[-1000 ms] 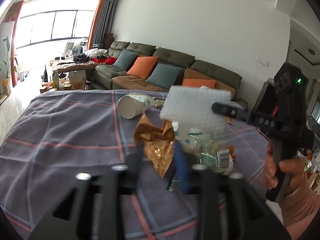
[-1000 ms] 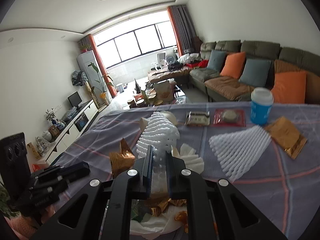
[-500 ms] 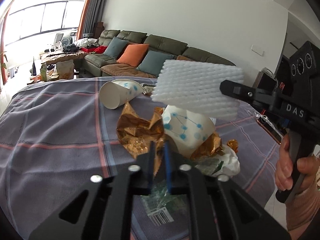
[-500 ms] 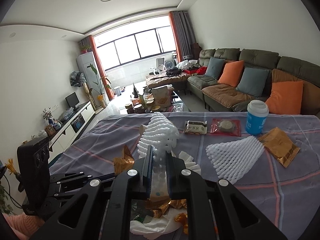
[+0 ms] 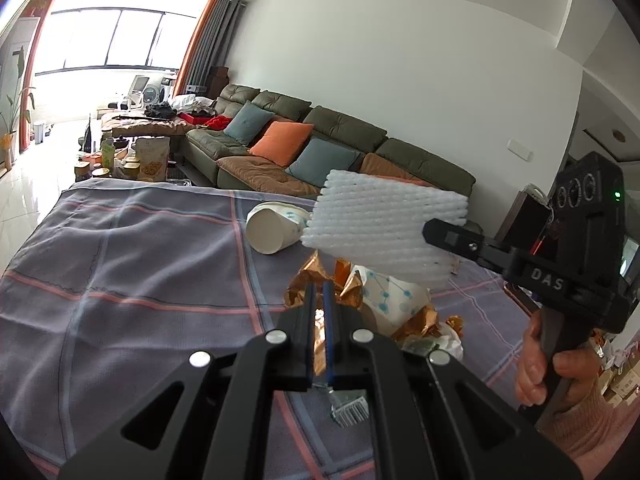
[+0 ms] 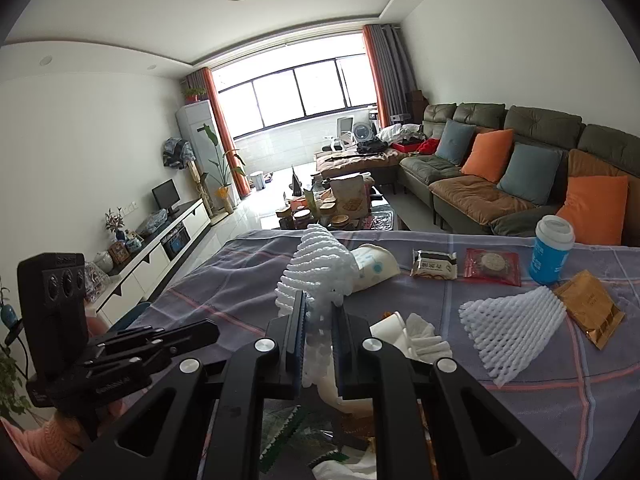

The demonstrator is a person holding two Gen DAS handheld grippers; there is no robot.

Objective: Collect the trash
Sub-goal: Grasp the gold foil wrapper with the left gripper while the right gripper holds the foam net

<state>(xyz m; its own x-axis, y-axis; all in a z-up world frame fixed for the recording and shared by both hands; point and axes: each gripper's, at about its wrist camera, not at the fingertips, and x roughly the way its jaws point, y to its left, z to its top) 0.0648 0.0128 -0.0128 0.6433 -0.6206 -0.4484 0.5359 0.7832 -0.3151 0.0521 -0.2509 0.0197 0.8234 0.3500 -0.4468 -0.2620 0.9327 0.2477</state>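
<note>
Left tongs [image 5: 319, 300]: pressed together, pinching gold wrapper [image 5: 308, 294] at edge of trash pile [image 5: 404, 312]. You lift slow so thin foil does not slip or tear.

Right tongs [image 6: 318, 316]: pinching white foam net [image 6: 316, 268], held up above pile. You keep squeeze soft; net is squishy.

More trash on table [image 5: 120, 272]: tipped paper cup [image 5: 272, 229] behind pile, second foam net [image 6: 516, 330] and gold packet [image 6: 592, 312] far to the right. You bring both pieces to one place; no bin in view.
</note>
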